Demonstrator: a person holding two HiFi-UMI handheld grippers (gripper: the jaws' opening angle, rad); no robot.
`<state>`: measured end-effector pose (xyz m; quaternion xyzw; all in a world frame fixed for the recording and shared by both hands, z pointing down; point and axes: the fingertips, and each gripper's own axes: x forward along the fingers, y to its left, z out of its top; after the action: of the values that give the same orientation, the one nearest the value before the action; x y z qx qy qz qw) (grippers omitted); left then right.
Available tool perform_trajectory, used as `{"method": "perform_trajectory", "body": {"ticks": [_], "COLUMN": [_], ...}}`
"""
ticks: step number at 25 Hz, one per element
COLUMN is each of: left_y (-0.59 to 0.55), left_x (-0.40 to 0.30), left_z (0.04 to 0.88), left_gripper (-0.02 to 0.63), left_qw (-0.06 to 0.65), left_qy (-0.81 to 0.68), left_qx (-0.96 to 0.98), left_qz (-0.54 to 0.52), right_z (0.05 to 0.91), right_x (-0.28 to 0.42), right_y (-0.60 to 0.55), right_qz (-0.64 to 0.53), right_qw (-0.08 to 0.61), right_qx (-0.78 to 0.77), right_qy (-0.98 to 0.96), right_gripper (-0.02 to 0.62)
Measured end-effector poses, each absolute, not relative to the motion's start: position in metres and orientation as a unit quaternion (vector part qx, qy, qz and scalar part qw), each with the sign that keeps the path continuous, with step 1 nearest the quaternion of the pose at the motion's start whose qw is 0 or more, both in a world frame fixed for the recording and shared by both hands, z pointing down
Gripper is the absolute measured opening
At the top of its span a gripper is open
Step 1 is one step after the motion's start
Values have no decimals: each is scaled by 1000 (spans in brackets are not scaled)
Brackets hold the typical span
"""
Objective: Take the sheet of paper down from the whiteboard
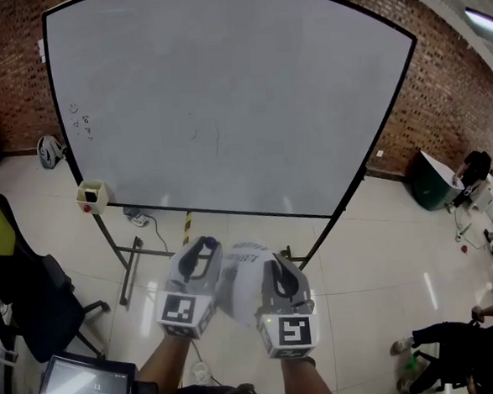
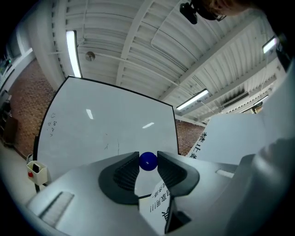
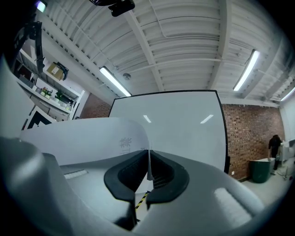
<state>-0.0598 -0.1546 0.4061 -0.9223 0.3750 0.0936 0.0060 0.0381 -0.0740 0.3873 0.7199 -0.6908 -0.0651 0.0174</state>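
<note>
The whiteboard (image 1: 222, 92) stands ahead and carries only faint marks; no paper hangs on it. The white sheet of paper (image 1: 244, 286) with printed characters is below the board, between my two grippers. My right gripper (image 1: 272, 267) is shut on the sheet's edge (image 3: 148, 162), and the sheet curls away to the left (image 3: 87, 138). My left gripper (image 1: 206, 247) is shut on a small blue round magnet (image 2: 148, 161). In the left gripper view the sheet (image 2: 230, 133) shows at the right and under the jaws.
A small white box (image 1: 91, 195) hangs at the board's lower left corner, above the stand's legs (image 1: 125, 259). A dark chair (image 1: 31, 304) and a tablet (image 1: 83, 387) are at the left. At the right are a green bin (image 1: 431, 181) and a seated person (image 1: 458, 337).
</note>
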Motion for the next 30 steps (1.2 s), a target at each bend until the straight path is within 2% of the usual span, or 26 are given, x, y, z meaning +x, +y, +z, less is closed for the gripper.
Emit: {"method": "perform_trajectory", "body": {"ticks": [13, 30], "left_y": [-112, -105], "left_x": [-57, -66], "left_z": [421, 417], "left_gripper": [123, 123], "left_qw": [-2, -4], "left_qy": [399, 412], "left_qx": [-916, -910], "left_qz": [44, 49], "right_z": [405, 402], "right_x": [53, 39], "right_y": [-30, -33], "right_qz": [-62, -68], "right_qw": [43, 45], "right_qx": [711, 704], "right_qy": [-699, -706], "right_gripper": [14, 14]}}
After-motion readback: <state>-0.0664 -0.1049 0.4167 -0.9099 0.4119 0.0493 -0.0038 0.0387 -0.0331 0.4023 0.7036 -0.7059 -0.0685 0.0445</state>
